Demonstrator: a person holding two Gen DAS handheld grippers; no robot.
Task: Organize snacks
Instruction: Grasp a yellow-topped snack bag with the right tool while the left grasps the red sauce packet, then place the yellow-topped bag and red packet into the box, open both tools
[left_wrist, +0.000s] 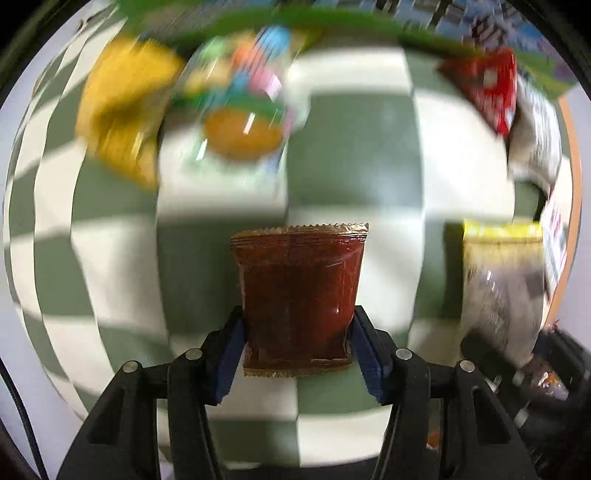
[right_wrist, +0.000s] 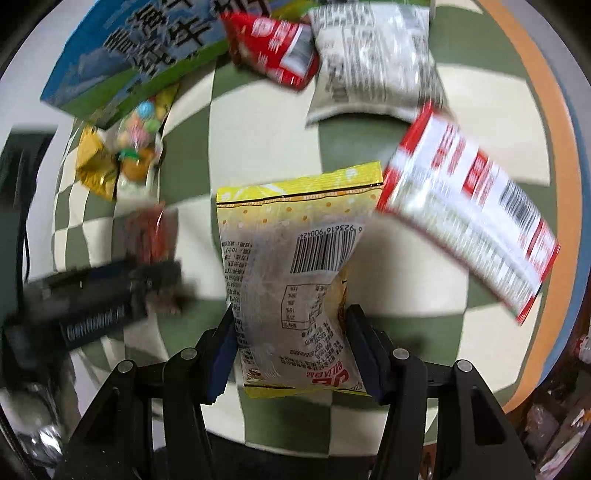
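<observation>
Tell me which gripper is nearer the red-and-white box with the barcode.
Right. The right gripper, clamped on the yellow snack bag, sits just beside the red-and-white box. The left gripper is farther off, across the checkered cloth, on the brown packet.

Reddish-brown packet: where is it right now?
Left wrist view, centre: the reddish-brown packet sits between the left claw's pads, over the checkered cloth, left of the yellow-topped packet.

In your left wrist view, motion blur smears the yellow packet (left_wrist: 125, 107) and the multicoloured candy bag (left_wrist: 240, 96) at eleven o'clock, so no print reads. In your right wrist view, the blue-and-green box (right_wrist: 147, 48) at eleven o'clock is cut by the frame edge, and the left gripper (right_wrist: 110, 291) at nine o'clock is a dark streak.
</observation>
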